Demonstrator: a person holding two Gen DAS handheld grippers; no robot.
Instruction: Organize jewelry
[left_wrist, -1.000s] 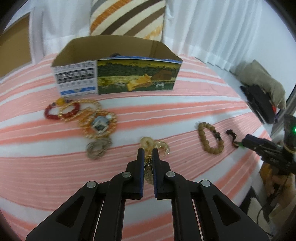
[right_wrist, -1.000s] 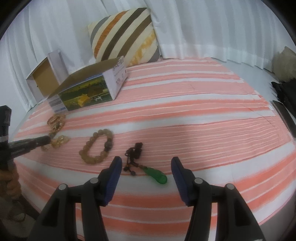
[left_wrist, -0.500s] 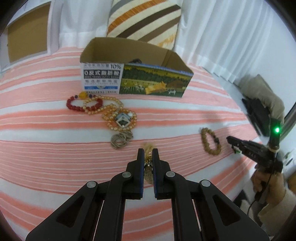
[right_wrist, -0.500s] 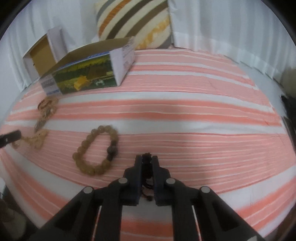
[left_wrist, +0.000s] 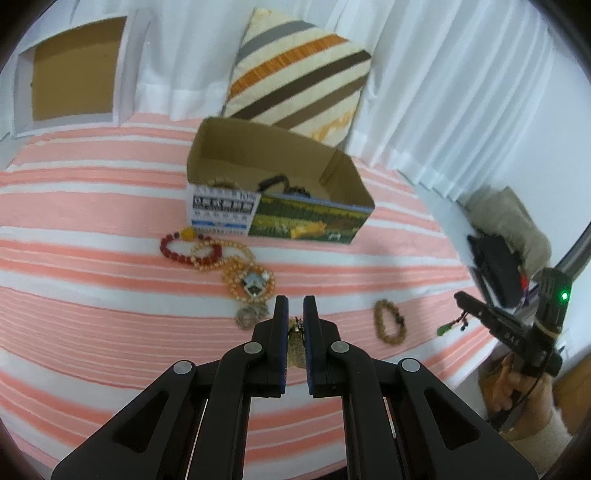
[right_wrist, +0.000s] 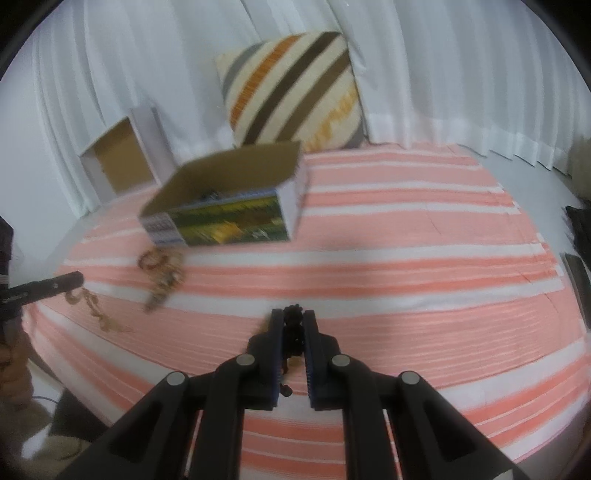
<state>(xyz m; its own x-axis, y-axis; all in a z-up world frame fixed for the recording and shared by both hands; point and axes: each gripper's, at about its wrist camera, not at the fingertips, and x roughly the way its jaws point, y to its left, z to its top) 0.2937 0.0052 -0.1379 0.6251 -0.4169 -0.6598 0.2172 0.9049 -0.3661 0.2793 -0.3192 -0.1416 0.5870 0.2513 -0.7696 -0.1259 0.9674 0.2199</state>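
Jewelry: brown bead bracelet (left_wrist: 389, 325) one; cardboard box (left_wrist: 277, 206) one; striped pillow (left_wrist: 299, 77) one.

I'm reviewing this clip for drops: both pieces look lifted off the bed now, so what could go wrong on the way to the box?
1. The gold necklace is pinched by a small part in the left hand-held gripper; its loose end trails below and could slip or snag.
2. The green pendant dangles on a dark cord from the right hand-held gripper and may swing against the cardboard box rim.
3. The trailing necklace may drag the bead pile lying before the box.
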